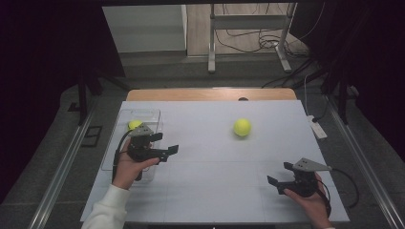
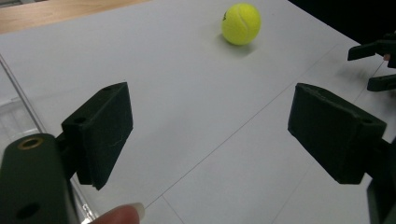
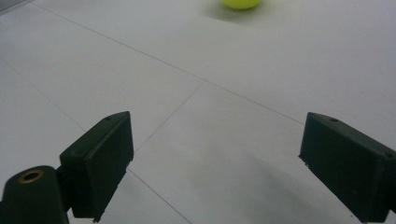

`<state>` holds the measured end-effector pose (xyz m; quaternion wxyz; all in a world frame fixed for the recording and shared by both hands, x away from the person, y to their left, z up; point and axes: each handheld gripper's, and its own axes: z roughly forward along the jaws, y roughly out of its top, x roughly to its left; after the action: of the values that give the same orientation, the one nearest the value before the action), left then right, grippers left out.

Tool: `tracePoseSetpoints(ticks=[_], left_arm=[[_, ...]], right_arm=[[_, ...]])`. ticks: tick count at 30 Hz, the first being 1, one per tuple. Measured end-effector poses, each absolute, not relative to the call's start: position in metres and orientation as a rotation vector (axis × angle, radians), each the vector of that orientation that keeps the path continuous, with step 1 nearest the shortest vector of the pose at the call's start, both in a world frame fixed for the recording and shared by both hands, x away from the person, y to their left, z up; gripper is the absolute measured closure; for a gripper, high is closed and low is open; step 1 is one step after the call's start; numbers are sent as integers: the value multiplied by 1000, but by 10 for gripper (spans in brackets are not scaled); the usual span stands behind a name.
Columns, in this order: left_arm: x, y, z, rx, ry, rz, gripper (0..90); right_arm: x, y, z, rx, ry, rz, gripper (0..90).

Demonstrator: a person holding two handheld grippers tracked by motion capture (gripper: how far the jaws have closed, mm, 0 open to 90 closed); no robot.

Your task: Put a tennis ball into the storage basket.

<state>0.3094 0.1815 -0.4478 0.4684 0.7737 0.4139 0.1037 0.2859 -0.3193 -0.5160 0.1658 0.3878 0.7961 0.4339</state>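
A yellow-green tennis ball (image 1: pixel 242 127) lies on the white table top (image 1: pixel 215 191), right of centre. My left gripper (image 1: pixel 165 143) hovers at the left by a clear box, jaws open and empty, pointing right. In the left gripper view the ball (image 2: pixel 241 23) lies far ahead of the open left gripper (image 2: pixel 210 121), and the right gripper (image 2: pixel 378 60) shows at the far right edge. My right gripper (image 1: pixel 280 173) rests near the front right, open and empty. In the right gripper view the ball (image 3: pixel 240 3) peeks in at the top, beyond the open right gripper (image 3: pixel 215 154).
A clear plastic box (image 1: pixel 152 113) stands at the table's left side with a second yellow ball (image 1: pixel 134 124) inside. Its rim (image 2: pixel 18 105) shows in the left gripper view. A white power strip (image 1: pixel 317 128) lies past the right edge. A wooden strip (image 1: pixel 210 94) runs along the back.
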Motion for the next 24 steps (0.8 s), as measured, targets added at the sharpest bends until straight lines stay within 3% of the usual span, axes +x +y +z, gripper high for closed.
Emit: tracePoseSetpoints(ticks=[24], left_arm=[[314,149,-446,1933,980,242,148]], right_arm=[[285,-320,-514,1086,2267,1255,102]])
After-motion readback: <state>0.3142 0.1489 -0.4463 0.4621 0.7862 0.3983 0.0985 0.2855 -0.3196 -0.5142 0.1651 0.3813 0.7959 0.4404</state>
